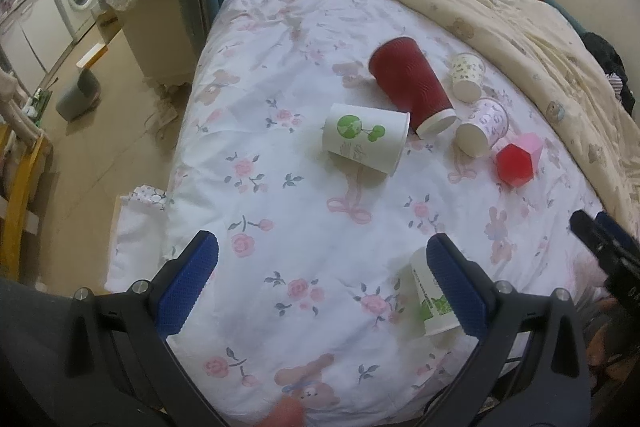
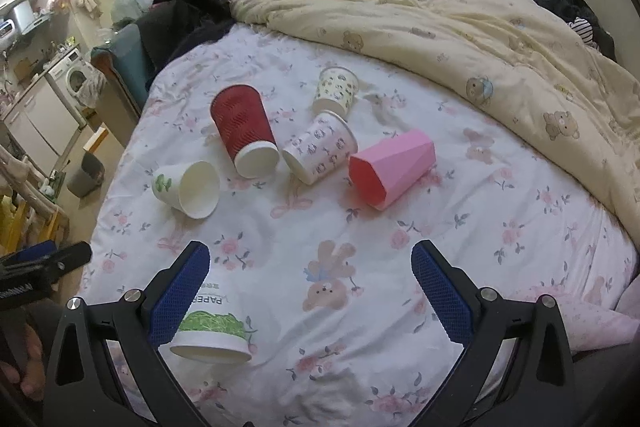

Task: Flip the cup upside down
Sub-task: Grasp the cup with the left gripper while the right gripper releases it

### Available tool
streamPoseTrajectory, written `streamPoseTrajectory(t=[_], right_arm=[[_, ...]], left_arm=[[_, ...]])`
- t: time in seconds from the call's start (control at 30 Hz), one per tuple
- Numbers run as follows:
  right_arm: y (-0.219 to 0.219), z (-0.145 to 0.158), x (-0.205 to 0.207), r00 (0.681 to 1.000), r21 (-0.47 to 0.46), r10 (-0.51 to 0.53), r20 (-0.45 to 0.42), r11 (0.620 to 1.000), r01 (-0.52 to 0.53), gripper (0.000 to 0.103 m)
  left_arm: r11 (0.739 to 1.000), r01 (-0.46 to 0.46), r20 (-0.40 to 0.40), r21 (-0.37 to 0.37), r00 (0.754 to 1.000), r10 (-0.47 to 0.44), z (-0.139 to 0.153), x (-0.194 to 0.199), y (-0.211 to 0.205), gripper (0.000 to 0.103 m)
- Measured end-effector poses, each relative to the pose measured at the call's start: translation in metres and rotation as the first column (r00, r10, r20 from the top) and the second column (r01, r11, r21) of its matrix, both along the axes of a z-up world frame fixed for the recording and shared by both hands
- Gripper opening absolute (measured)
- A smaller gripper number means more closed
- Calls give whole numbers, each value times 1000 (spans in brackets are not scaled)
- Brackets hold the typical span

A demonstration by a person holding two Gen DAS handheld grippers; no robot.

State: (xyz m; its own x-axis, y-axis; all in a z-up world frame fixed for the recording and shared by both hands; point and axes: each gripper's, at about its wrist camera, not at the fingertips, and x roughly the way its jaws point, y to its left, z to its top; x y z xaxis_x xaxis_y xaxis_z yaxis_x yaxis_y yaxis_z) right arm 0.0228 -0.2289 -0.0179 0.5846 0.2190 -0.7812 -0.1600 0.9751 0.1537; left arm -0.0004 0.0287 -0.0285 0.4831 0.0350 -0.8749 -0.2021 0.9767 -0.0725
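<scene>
Nearest the viewer, on the floral bed sheet point(image 2: 360, 347), a green-printed paper cup point(image 2: 212, 331) stands mouth-down beside the spread, empty right hand-held gripper point(image 2: 310, 291); the left hand-held gripper point(image 1: 320, 279), also spread, hovers alongside. Farther off, five cups lie tipped over, the white green-printed cup point(image 1: 366, 137) closest to the left one, its mouth facing right.

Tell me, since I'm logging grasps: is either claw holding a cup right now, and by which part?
Nothing is held. The left claw and right claw are both open above the bed; the nearest cup stands rim down, ungripped.
</scene>
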Motion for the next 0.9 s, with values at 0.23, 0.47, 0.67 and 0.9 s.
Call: streamPoseTrajectory(t=[0.23, 0.47, 0.67, 0.9], right_arm=[[-9, 6, -2, 999, 6, -40, 8, 999, 40, 103], [-28, 6, -3, 995, 1, -100, -1, 995, 100, 103], [-50, 0, 3, 985, 56, -161, -57, 985, 165, 103], [-65, -11, 10, 971, 102, -201, -130, 971, 214, 103]], left_arm=[[997, 50, -106, -53, 993, -56, -11, 18, -16, 103], [962, 0, -336, -273, 937, -95, -44, 57, -54, 102], [953, -73, -452, -293, 889, -71, -81, 77, -83, 94], [947, -149, -547, -283, 837, -31, -114, 79, -91, 73]])
